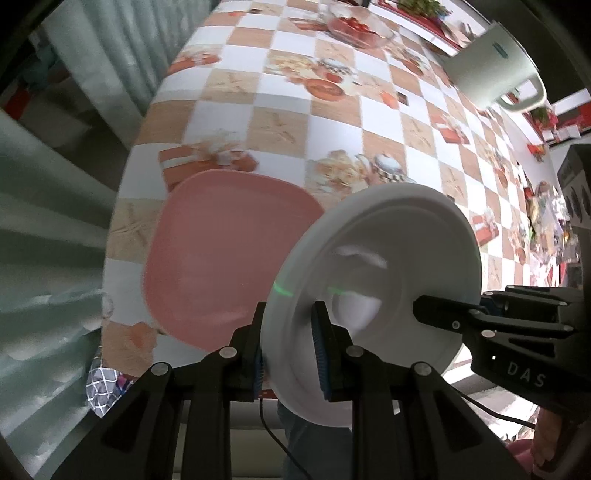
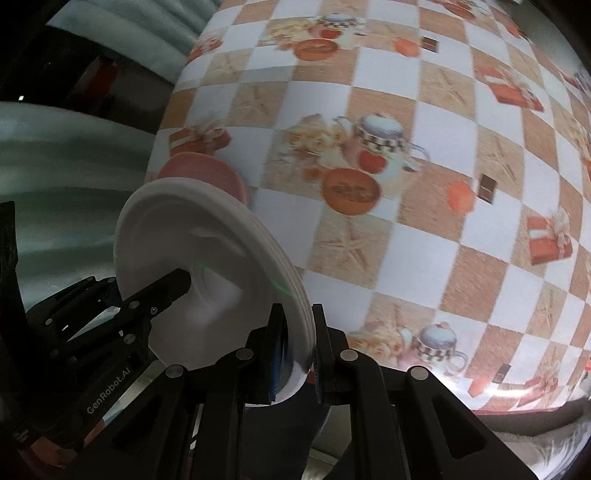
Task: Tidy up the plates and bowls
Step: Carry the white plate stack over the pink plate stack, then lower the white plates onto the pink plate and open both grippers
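Observation:
A white round plate (image 1: 388, 273) is held up off the table, tilted on edge. My left gripper (image 1: 288, 350) is shut on its near rim. My right gripper (image 2: 299, 347) is shut on the opposite rim of the same plate (image 2: 192, 251). Each gripper shows in the other's view: the right one (image 1: 517, 325) at the plate's right side, the left one (image 2: 110, 314) at its left. A pink square plate (image 1: 225, 258) lies flat on the checkered tablecloth near the table's left edge, beyond and under the white plate; it also shows in the right wrist view (image 2: 207, 173).
The table has a checkered printed cloth (image 2: 406, 184). A white pitcher (image 1: 495, 62) stands at the far right, a glass bowl with red food (image 1: 354, 29) at the far end. A dark appliance (image 1: 576, 184) is at the right edge. Curtains (image 1: 55, 221) hang left of the table.

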The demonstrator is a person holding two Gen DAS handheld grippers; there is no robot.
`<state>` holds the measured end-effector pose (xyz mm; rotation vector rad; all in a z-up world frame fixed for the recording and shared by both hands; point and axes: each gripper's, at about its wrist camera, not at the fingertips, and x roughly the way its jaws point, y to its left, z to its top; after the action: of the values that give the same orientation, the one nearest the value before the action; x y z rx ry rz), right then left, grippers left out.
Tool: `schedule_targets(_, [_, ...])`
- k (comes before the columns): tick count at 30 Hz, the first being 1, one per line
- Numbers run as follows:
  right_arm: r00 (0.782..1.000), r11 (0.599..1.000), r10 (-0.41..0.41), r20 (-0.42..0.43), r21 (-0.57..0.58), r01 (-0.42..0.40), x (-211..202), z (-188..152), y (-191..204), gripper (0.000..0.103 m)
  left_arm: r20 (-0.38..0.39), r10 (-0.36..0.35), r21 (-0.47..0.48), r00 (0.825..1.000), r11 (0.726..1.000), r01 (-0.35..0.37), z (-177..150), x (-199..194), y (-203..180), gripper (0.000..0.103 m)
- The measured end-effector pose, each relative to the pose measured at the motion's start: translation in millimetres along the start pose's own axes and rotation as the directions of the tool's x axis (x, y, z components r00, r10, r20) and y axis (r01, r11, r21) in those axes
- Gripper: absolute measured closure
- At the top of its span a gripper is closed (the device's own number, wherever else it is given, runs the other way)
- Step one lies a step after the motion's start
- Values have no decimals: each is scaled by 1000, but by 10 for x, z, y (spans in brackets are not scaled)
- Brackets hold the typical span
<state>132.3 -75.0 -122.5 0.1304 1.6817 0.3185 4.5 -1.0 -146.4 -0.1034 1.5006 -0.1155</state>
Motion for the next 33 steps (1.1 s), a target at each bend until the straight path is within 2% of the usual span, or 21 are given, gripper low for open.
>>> schedule_targets(8, [1000, 999, 6, -17, -50, -7, 108, 165, 339, 88, 6, 16, -60, 1000, 998, -16, 8, -83, 366, 78])
schedule_targets(14, [1000, 998, 15, -27, -54, -16, 173, 263, 482, 88, 4, 37, -68, 999, 997, -36, 52, -111, 510, 78])
schedule_targets(33, [997, 1000, 3, -72, -31, -5, 433, 463, 552, 87, -59, 92, -67, 994, 993, -96, 297, 189, 766, 75])
